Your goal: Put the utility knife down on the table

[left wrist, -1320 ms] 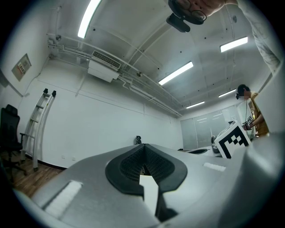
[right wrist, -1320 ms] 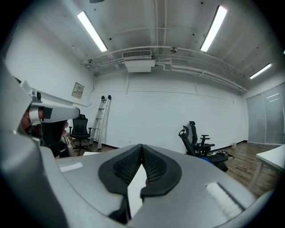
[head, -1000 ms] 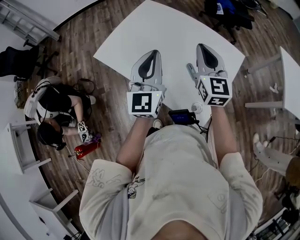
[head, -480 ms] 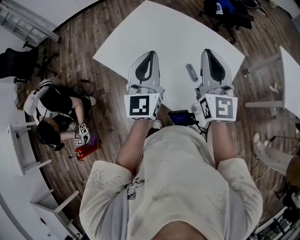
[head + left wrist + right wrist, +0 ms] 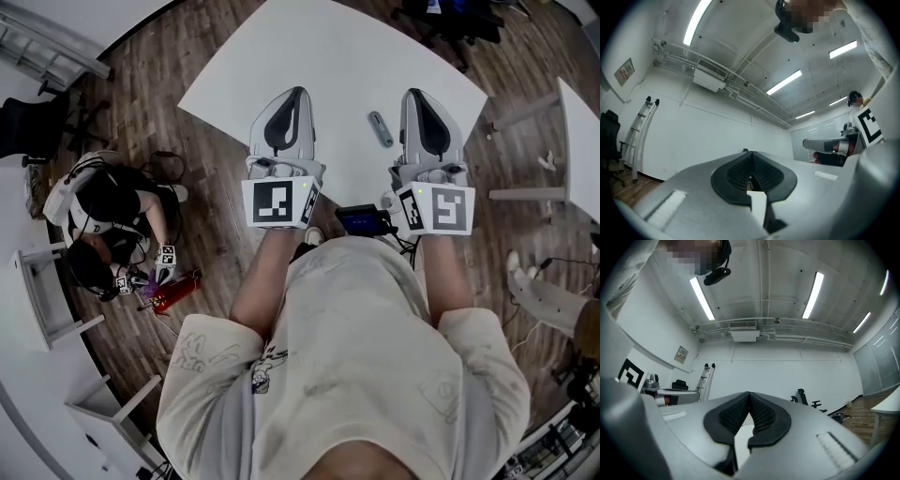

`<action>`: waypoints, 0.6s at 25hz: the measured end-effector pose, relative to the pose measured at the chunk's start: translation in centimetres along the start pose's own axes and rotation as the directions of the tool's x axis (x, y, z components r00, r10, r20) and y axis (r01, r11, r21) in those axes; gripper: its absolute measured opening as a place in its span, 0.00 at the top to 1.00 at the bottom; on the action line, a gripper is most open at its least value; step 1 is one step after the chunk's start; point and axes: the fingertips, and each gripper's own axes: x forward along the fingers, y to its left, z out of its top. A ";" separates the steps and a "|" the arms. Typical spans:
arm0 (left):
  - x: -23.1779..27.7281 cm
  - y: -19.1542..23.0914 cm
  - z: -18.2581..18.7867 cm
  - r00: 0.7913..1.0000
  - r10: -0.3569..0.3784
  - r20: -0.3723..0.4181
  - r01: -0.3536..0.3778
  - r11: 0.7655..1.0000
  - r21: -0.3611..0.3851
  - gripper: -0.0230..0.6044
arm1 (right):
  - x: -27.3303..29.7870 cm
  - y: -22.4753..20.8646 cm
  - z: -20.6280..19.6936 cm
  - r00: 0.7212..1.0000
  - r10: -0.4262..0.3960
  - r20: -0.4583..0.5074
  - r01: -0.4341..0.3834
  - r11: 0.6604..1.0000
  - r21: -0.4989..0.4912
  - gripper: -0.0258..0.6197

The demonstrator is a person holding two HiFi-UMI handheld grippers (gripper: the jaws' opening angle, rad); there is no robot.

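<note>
On the white table (image 5: 309, 47), the utility knife (image 5: 380, 128) lies flat, not touching either gripper. Judgement: put-down looks done, knife is at rest on the tabletop.

Key relation, head view:
- Knife sits between the two grippers, just beside the inner flank of the right gripper (image 5: 416, 95) and well apart from the left gripper (image 5: 296, 93). Right hand is clearly the nearer one.
- From the right gripper's tips, the knife is off to the side toward the left gripper and a little back toward the person, so it is alongside the jaws, not ahead of them.
- Long axis runs diagonally: far end leans toward the left gripper, near end toward the right gripper. It is roughly parallel to the way both grippers point, skewed slightly.

Gripper state:
- Right: jaws together, dark pads (image 5: 733, 416) meet at the tip, nothing between them.
- Left: same, pads (image 5: 736, 171) closed tip to tip, empty.
- Both gripper views look up at wall and ceiling; neither shows knife or table.

Judgement: any re-grasp would fall to the right hand, which would have to drop its nose, shift sideways and open across the knife's short width.
</note>
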 end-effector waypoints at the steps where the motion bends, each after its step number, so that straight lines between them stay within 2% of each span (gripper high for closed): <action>1: 0.0 -0.1 -0.1 1.000 -0.003 0.003 0.003 1.000 -0.001 0.93 | 0.0 0.0 -0.1 1.000 0.000 -0.001 0.000 1.000 0.001 0.95; 7: 0.0 0.2 1.2 1.000 -0.003 0.011 0.003 1.000 -0.004 0.93 | 0.3 0.3 1.1 1.000 0.002 -0.004 -0.002 1.000 -0.013 0.95; 15: 0.1 0.3 0.6 1.000 -0.002 0.006 0.002 1.000 -0.004 0.93 | 0.5 0.3 0.3 1.000 0.003 -0.012 -0.004 1.000 -0.015 0.95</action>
